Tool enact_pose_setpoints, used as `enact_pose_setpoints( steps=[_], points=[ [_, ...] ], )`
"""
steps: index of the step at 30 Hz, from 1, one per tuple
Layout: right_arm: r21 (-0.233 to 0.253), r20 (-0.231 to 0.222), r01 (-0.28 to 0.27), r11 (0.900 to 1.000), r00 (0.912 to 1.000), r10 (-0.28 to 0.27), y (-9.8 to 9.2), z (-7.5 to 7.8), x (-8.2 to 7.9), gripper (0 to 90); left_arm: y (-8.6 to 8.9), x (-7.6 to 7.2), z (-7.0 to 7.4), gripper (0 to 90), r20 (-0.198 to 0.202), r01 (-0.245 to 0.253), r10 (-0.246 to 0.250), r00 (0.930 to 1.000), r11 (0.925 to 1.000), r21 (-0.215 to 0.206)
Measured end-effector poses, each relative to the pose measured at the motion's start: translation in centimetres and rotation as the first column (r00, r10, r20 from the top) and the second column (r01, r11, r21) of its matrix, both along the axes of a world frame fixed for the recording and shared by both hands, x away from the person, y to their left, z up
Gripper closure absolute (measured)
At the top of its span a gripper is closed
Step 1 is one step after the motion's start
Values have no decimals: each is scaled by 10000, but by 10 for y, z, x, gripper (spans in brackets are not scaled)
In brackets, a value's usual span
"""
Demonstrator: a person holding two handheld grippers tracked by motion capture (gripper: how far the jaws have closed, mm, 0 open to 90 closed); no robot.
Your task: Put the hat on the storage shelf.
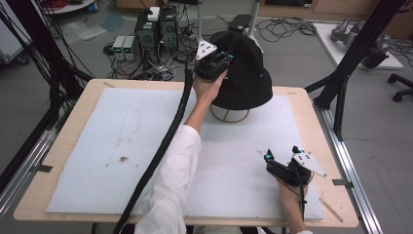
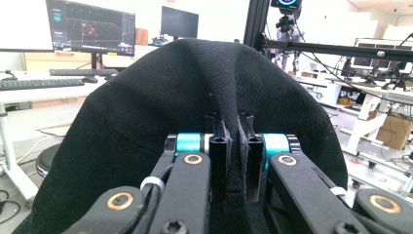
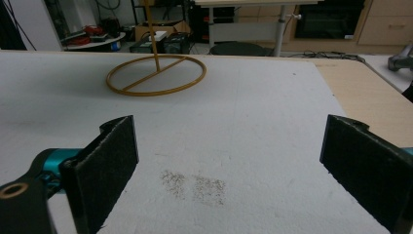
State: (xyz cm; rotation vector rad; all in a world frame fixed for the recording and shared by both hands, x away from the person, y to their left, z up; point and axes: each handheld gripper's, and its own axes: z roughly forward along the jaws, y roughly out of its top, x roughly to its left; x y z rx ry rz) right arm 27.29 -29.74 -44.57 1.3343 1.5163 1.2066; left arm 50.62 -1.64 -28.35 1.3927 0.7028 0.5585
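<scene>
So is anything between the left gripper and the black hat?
No. The left gripper is already shut on a fold of the black hat, which sits on the gold stand. The right gripper rests apart, jaws open.

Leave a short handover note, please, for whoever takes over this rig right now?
Left gripper: shut on a fold of the black hat, which sits on the gold wire stand at the far side of the white mat.
Right gripper: open, holding nothing, low over the mat near its front right corner.
Done: the hat is gripped at its crown.
Left: whether it is going onto the stand or coming off cannot be told from here; either way, move it gently, since the stand looks light and might tip.
</scene>
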Motion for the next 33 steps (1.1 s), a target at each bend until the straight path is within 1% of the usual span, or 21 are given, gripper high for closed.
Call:
enact_pose_setpoints(
  steps=[2, 5, 8, 11, 12, 13, 16, 19, 23, 29, 33],
  points=[
    [-11, -7, -10, 10000, 10000, 10, 0, 0, 0, 59, 1, 1, 0, 837, -102, 54, -55, 9999, 10000, -78],
    [-26, 2, 17, 10000, 10000, -17, 0, 0, 0, 59, 1, 2, -1, 775, -264, -34, 31, 9996, 9999, -141],
    [18, 12, 41, 10000, 10000, -41, 0, 0, 0, 59, 3, 4, -2, 705, -399, -14, 5, 9992, 9998, -219],
    [-39, 66, 26, 10000, 10000, -26, 1, 1, -1, 59, 4, 4, -1, 601, -437, -171, 160, 9989, 9995, -252],
    [-65, 71, 23, 10000, 10000, -23, 1, 1, -1, 59, 5, 4, -1, 576, -429, -168, 155, 9990, 9994, -310],
    [-73, 17, -4, 10000, 10000, 4, 2, 1, -1, 59, 5, 4, -1, 549, -425, -179, 166, 9990, 9994, -305],
    [-79, 45, -23, 10000, 10000, 24, 3, 1, -1, 59, 7, 4, -1, 494, -428, -259, 247, 9988, 9992, -291],
    [-77, 26, -20, 10000, 10000, 21, 2, 1, -1, 59, 8, 4, -1, 476, -466, -291, 282, 9985, 9994, -181],
    [-74, 44, -44, 10000, 10000, 44, 2, 1, -1, 59, 11, 1, 1, 459, -380, -371, 367, 9986, 9993, -90],
    [-9, 30, -28, 10000, 10000, 28, 2, 0, -1, 59, 25, -10, 5, 436, -130, -565, 565, 9983, 9984, 24],
    [-63, 49, -19, 10000, 10000, 19, 2, 0, -1, 59, 38, -19, 4, 418, -106, -827, 825, 9965, 9964, -209]
  ],
)
